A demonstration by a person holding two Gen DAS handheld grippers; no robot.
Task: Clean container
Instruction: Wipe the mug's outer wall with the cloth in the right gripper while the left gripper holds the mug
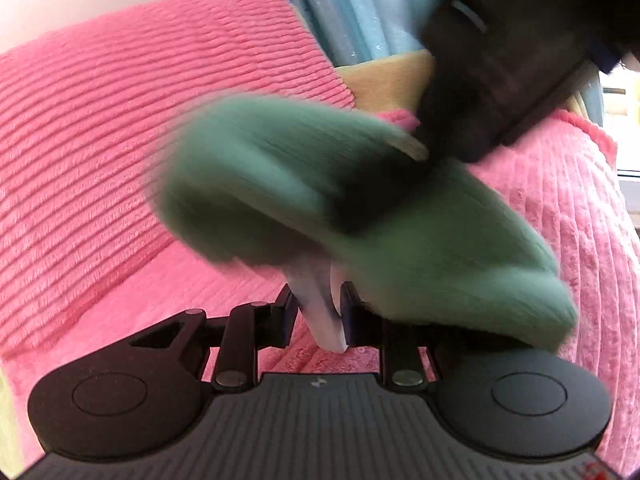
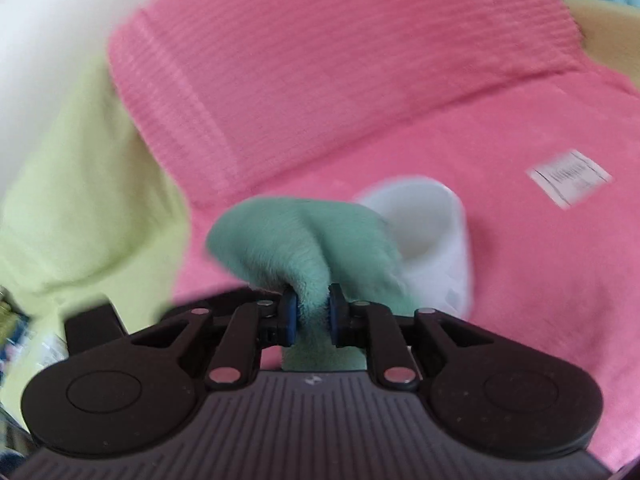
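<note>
Fig. Wiping stage, approx. mid-task (judged). R gripper (image 2: 313, 312) nearly closed, jaws pinching a fold of green cloth (image 2: 296, 236); cloth bunches at the rim of the white container (image 2: 436, 232), partly covering it. L gripper (image 1: 320, 312) narrowed onto container wall (image 1: 320, 320), holding it above the pink blanket (image 1: 120, 140). Motion blur in both views, so wiping looks under way; interior cleanliness can't be told. Left to do: finish wipe, set container down. White label (image 2: 568, 178) lies on blanket, well apart.

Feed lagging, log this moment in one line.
left claw: shut on white container | right claw: shut on green cloth | cloth at container
</note>
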